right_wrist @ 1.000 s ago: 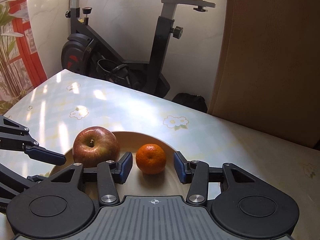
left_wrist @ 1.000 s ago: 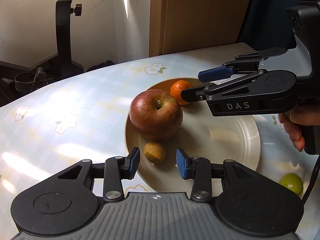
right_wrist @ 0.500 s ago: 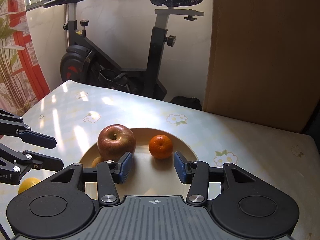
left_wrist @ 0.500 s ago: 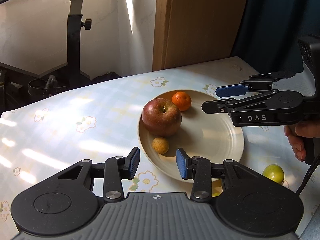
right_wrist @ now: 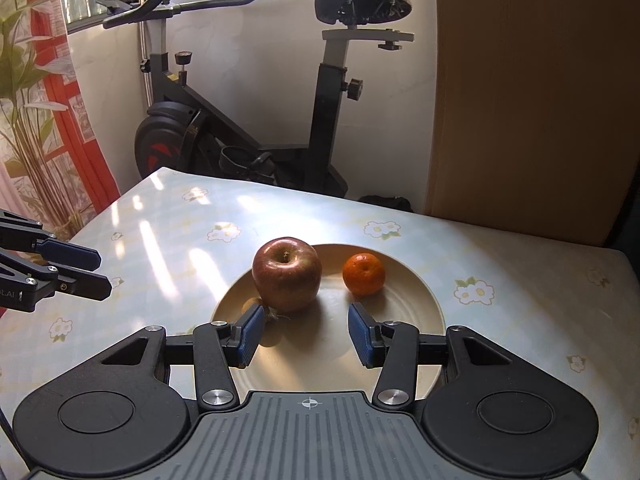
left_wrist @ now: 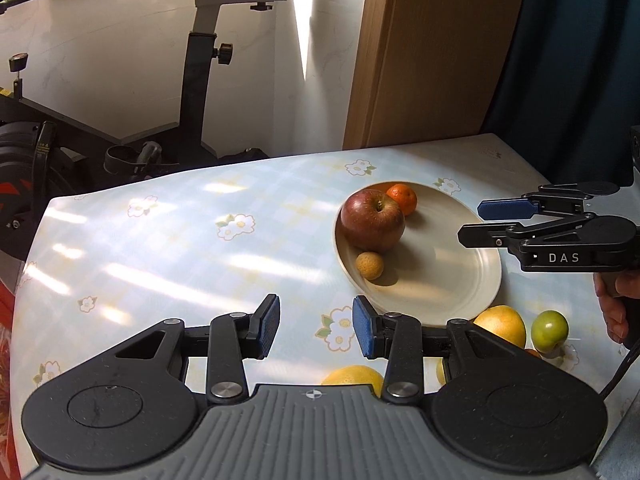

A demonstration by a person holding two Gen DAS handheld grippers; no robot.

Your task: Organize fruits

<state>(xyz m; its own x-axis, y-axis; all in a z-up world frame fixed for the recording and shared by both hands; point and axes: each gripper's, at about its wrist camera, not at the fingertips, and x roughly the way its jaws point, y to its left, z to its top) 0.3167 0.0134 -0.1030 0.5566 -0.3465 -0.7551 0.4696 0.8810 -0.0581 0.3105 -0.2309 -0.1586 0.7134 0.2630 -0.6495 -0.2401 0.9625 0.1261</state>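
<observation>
The plate point(left_wrist: 472, 280) sits toward the table's point(left_wrist: 168, 248) far right corner, its rim near the right edge. On it the apple point(left_wrist: 371, 220) touches the rim at the left, the orange point(left_wrist: 403, 198) just behind it, a small brown fruit point(left_wrist: 370, 265) in front. The plate's right half is bare. The left gripper point(left_wrist: 316, 330) hangs over open cloth, jaws apart and empty. The right gripper point(right_wrist: 306, 334), also gaping and empty, hovers above the plate's near half. Two yellow fruits point(left_wrist: 502, 326) and a green fruit point(left_wrist: 549, 330) lie off the plate, beside its near rim.
</observation>
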